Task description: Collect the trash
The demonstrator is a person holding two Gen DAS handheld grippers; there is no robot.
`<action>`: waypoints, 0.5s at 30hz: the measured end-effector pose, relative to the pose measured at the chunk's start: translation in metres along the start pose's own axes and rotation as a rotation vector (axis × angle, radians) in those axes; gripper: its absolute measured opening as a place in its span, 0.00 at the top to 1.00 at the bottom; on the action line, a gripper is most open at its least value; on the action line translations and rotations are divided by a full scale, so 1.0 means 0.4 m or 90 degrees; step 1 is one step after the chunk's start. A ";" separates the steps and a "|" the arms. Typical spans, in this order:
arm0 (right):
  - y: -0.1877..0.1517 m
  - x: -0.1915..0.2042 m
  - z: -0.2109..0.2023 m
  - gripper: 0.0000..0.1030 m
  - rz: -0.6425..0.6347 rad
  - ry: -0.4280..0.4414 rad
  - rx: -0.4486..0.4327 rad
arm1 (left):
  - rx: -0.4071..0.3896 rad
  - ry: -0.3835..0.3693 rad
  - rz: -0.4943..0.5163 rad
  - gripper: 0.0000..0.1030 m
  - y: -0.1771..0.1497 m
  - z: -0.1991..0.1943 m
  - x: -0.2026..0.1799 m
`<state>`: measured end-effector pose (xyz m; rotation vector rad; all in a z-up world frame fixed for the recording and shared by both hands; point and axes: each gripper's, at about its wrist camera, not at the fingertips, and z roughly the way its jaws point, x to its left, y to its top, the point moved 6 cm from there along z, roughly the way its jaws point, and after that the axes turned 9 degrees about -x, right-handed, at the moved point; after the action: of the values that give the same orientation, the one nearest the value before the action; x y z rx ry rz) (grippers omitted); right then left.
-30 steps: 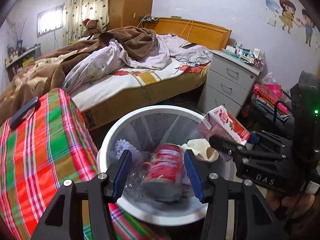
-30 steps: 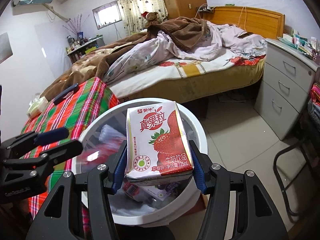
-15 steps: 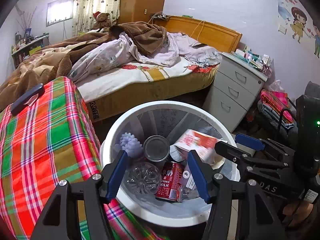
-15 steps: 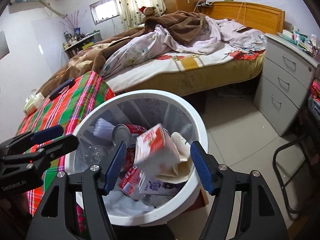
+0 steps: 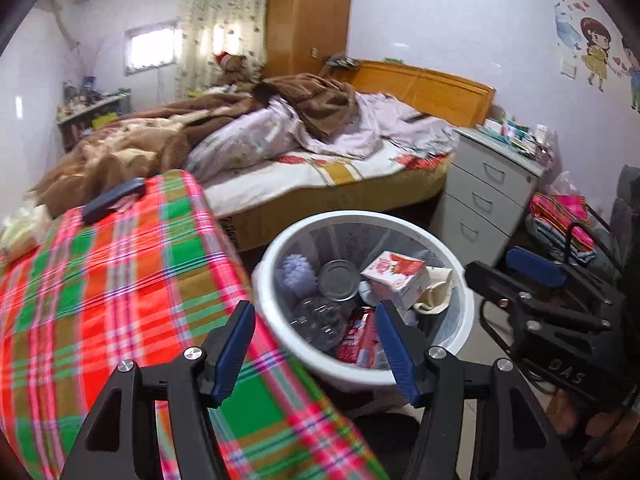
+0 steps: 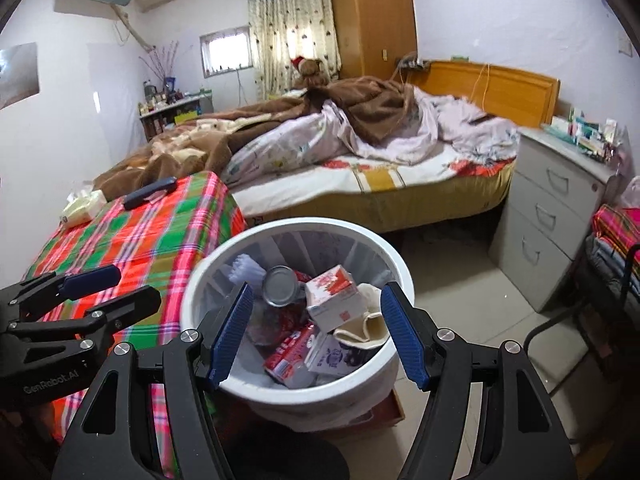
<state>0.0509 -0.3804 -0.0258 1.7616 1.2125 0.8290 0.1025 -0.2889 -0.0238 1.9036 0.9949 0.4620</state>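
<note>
Both our claws, left gripper (image 5: 316, 344) and right gripper (image 6: 318, 330), gape empty near the bin (image 6: 208, 280), strawberry carton (image 6: 334, 294) inside

Black gripper (image 6: 316, 332) frames, blue ribbed pads (image 6: 232, 334), silver screws.

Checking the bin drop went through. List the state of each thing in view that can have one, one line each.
Left tool: open, empty.
Right tool: open, empty.
White bin: upright, uncovered, partly filled.
Strawberry milk carton: in the bin, tilted on the other trash.
Can: in the bin, on its side.
Dresser: drawers closed.
Bed: unmade, blankets rumpled.
Curtain: drawn.
</note>
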 end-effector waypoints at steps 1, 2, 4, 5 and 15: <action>-0.003 0.009 -0.014 0.34 -0.005 -0.001 -0.007 | -0.006 0.011 -0.007 0.40 -0.005 -0.016 0.010; -0.003 0.015 -0.018 0.34 -0.008 -0.001 -0.009 | -0.010 0.018 -0.014 0.40 -0.011 -0.031 0.019; -0.010 0.035 -0.030 0.34 -0.013 0.009 -0.012 | -0.015 0.029 -0.019 0.40 -0.023 -0.058 0.031; -0.015 0.048 -0.035 0.34 -0.016 0.016 -0.011 | -0.018 0.034 -0.020 0.40 -0.031 -0.074 0.038; -0.046 0.151 -0.054 0.34 -0.033 0.089 -0.009 | -0.030 0.118 -0.044 0.40 -0.099 -0.179 0.125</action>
<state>0.0441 -0.3139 -0.0289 1.6771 1.3335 0.9404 0.0680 -0.1994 -0.0246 1.8036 1.1556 0.6242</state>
